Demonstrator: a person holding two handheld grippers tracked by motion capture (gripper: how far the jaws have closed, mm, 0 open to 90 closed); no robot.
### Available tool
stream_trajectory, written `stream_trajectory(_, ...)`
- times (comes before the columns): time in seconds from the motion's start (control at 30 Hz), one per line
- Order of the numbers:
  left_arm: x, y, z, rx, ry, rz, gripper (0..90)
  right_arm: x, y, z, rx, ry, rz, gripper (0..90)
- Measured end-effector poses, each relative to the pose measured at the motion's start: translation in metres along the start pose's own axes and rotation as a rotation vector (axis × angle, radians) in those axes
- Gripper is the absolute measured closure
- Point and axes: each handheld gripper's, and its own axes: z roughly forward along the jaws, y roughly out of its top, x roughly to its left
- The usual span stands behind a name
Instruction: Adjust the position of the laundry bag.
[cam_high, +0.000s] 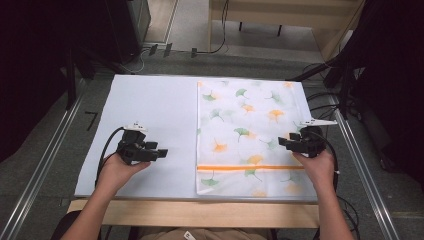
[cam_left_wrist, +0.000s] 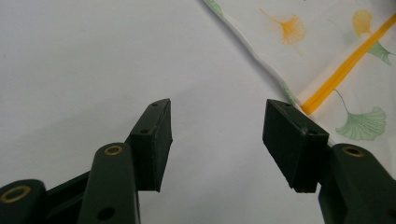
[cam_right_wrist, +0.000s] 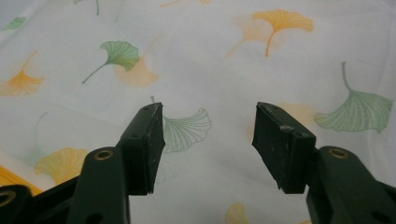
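Note:
A white cloth (cam_high: 247, 135) printed with green and orange ginkgo leaves and an orange stripe lies flat on the right half of the table. My left gripper (cam_high: 161, 153) rests over bare tabletop just left of the cloth's left edge (cam_left_wrist: 280, 79), jaws open with nothing between them (cam_left_wrist: 217, 130). My right gripper (cam_high: 283, 142) is over the cloth's right side, pointing left, also open and empty (cam_right_wrist: 208, 140). The leaf-printed cloth (cam_right_wrist: 196, 60) lies under its jaws.
The pale blue-white table top (cam_high: 150, 115) is bordered by a wooden front edge (cam_high: 195, 212) and metal rails (cam_high: 45, 160) at both sides. Cables (cam_high: 325, 100) and dark equipment stand beyond the far and right edges.

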Motion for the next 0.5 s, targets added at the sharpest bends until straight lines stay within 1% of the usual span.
stream_trajectory(0.07, -0.0005, 0.0001, 0.0004, 0.001, -0.005, 0.002, 43.9, 0.0013, 0.0, -0.0005, -0.005, 0.001, 0.002, 43.5)
stream_trajectory(0.1, -0.0014, 0.0002, 0.0003, -0.003, 0.003, 0.006, 43.9, 0.0028, -0.0003, -0.0011, -0.009, -0.001, 0.004, 41.1)
stream_trajectory(0.13, -0.002, 0.0008, -0.0005, -0.005, -0.002, 0.01, 43.4, 0.0058, -0.0017, -0.0022, -0.009, 0.012, 0.012, 37.2)
stream_trajectory(0.17, -0.002, 0.0008, -0.0005, -0.005, -0.002, 0.01, 42.7, 0.0058, -0.0017, -0.0022, -0.009, 0.012, 0.012, 37.2)
stream_trajectory(0.2, -0.0023, 0.0013, -0.0016, -0.015, 0.002, 0.026, 42.1, 0.0078, -0.0032, -0.0039, -0.015, 0.022, 0.009, 35.0)
stream_trajectory(0.27, -0.0021, 0.0013, -0.0012, -0.019, 0.009, 0.033, 40.0, 0.0081, -0.0032, -0.0048, -0.016, 0.027, 0.009, 36.6)
stream_trajectory(0.37, -0.0022, 0.0014, 0.0, -0.019, 0.01, 0.031, 38.6, 0.0076, -0.0032, -0.004, -0.019, 0.034, 0.005, 37.7)
stream_trajectory(0.4, -0.0025, 0.0017, 0.0011, -0.018, 0.006, 0.03, 38.6, 0.008, -0.0036, -0.0013, 0.0, 0.033, -0.006, 39.9)
stream_trajectory(0.43, -0.0025, 0.0017, 0.0011, -0.018, 0.006, 0.03, 38.4, 0.0087, -0.0037, -0.0004, -0.002, 0.022, -0.016, 41.1)
stream_trajectory(0.5, -0.0039, 0.0027, 0.002, -0.011, 0.004, 0.036, 39.5, 0.0096, -0.0032, 0.0007, -0.001, 0.029, -0.019, 43.4)
